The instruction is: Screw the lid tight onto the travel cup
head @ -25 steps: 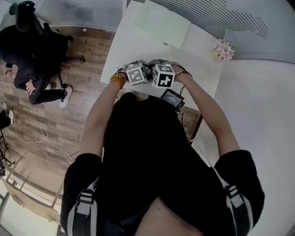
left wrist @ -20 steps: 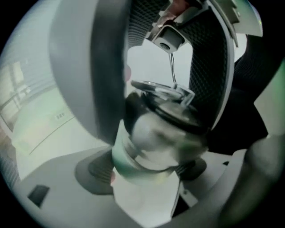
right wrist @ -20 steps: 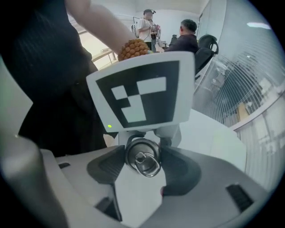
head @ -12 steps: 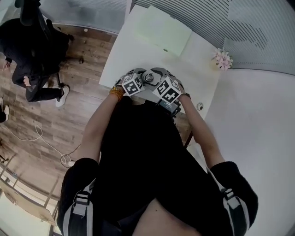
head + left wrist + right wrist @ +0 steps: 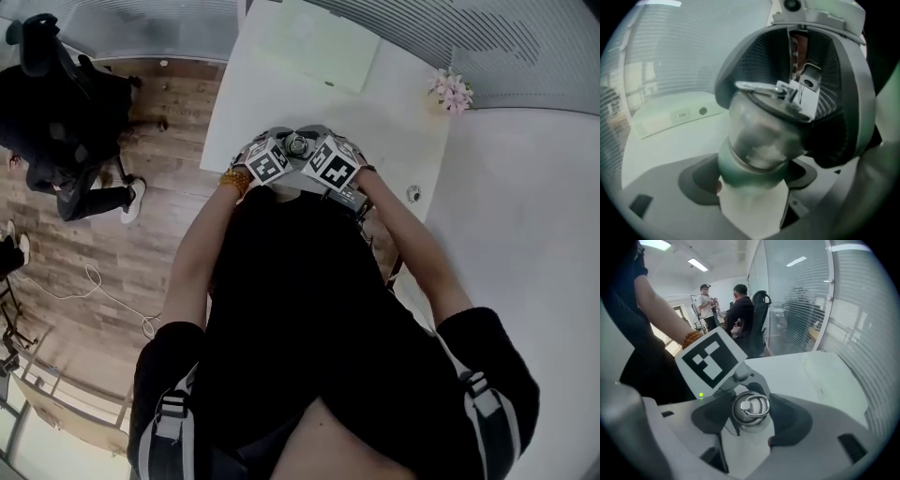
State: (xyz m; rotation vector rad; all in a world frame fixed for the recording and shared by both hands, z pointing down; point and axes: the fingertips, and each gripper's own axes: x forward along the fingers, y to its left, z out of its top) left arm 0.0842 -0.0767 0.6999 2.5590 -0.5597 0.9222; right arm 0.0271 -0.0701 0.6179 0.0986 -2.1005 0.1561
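Head view: left claw (image 5: pixel 282 149) and right claw (image 5: pixel 314 148) together over near edge of bench (image 5: pixel 281 89), travel cup (image 5: pixel 297 144) upright between them.

Left gripper view: clamped sideways across the cup's white body, lid (image 5: pixel 764 136) above, long axis running up out of the claw.

Right gripper view: looking straight down that axis, lid dead centre, closing on it, pads at rim both sides. Next probably a twist about that axis.

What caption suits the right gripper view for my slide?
Right gripper jaws closing on the grey ring-topped lid of the white travel cup, which the left gripper holds.
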